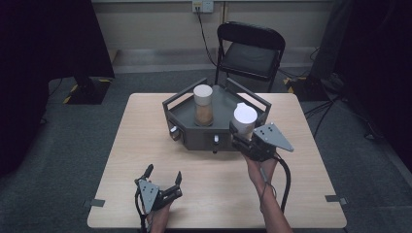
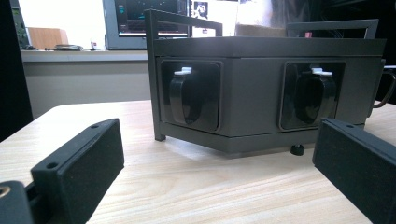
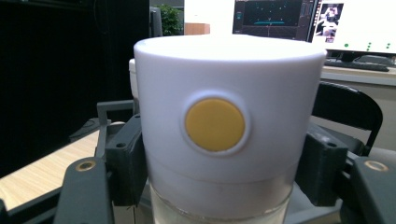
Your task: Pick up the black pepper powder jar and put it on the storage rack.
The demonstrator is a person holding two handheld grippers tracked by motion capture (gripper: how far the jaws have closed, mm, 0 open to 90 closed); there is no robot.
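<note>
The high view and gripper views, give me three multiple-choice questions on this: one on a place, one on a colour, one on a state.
1. Where is the brown-filled jar?
A. in the grey tray
B. on the chair
C. on the floor

2. What colour is the button on the white-lidded jar?
A. blue
B. yellow
C. red

3. How is the left hand-held gripper?
A. shut on a jar
B. shut on the tray
C. open

Answers: 1 A, it stands inside the tray's rails. 2 B, the right gripper view shows a yellow disc. 3 C, its jaws stand apart over bare table.
</note>
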